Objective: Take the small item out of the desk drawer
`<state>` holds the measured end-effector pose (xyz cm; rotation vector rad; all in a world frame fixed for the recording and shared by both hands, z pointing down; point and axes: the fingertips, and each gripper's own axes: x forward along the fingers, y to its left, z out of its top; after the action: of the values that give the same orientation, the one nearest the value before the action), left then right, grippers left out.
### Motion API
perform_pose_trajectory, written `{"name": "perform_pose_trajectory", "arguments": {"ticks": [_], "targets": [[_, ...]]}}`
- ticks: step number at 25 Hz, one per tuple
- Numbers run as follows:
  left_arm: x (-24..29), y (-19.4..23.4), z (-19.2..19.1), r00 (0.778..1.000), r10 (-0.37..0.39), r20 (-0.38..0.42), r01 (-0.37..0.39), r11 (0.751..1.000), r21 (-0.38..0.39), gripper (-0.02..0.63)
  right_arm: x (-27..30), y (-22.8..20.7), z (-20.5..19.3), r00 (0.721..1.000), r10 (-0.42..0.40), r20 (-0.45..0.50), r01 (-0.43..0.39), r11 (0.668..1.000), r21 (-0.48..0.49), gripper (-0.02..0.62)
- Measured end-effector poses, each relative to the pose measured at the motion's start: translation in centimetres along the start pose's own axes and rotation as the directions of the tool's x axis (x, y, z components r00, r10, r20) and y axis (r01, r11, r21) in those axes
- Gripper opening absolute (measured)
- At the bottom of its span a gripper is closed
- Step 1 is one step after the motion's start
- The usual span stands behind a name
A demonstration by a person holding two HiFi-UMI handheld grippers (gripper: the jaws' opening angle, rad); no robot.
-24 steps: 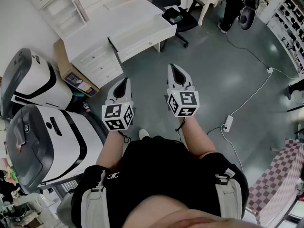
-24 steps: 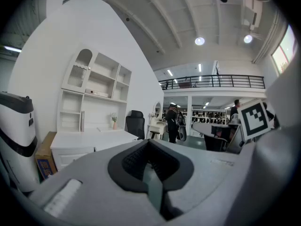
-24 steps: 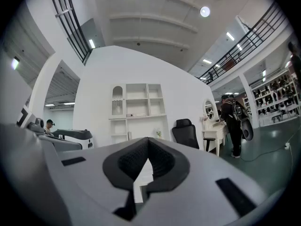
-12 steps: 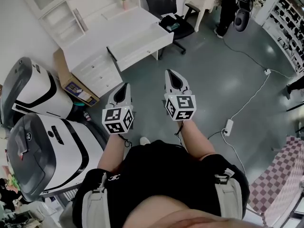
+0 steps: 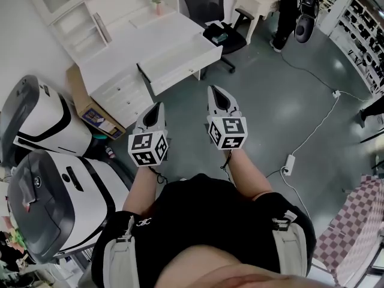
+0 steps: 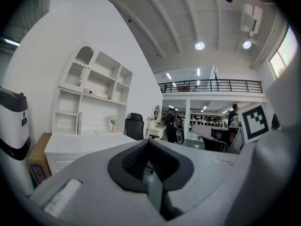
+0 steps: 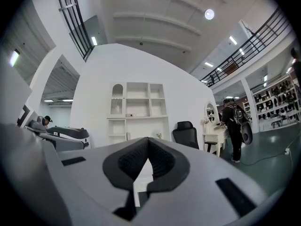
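In the head view a white desk (image 5: 129, 47) stands ahead on the left, with its wide drawer (image 5: 180, 62) pulled out. No small item shows in it from here. My left gripper (image 5: 157, 107) and right gripper (image 5: 217, 91) are held side by side over the grey floor, well short of the desk, pointing toward it. Both are shut with nothing between the jaws. The left gripper view has its gripper (image 6: 149, 142) shut in front of the desk and shelves. In the right gripper view the shut gripper (image 7: 148, 140) faces the white shelf unit.
A black office chair (image 5: 213, 11) stands at the drawer's right end. A cardboard box (image 5: 90, 98) and two large white machines (image 5: 42, 110) line the left. A power strip with a cable (image 5: 288, 158) lies on the floor at right. A person (image 5: 288, 5) stands at the back.
The desk and drawer have slid slightly lower and nearer in the head view. Both grippers keep their places side by side and stay shut.
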<state>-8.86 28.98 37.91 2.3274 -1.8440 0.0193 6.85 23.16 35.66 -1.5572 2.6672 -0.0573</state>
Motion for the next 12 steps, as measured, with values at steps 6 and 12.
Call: {"name": "perform_pose_trajectory", "arguments": {"ticks": [6,12], "targets": [[1.7,2.2,-0.1,1.0,-0.015,-0.006,0.015,1.0,0.013,0.014,2.0,0.5,-0.8,1.0,-0.018,0.001,0.018,1.0,0.008,-0.003],[2.9,3.9,-0.5,1.0,-0.016,-0.017,0.017,1.0,0.015,0.014,4.0,0.3,-1.9,0.999,-0.03,-0.012,0.03,0.999,0.02,-0.005]]}}
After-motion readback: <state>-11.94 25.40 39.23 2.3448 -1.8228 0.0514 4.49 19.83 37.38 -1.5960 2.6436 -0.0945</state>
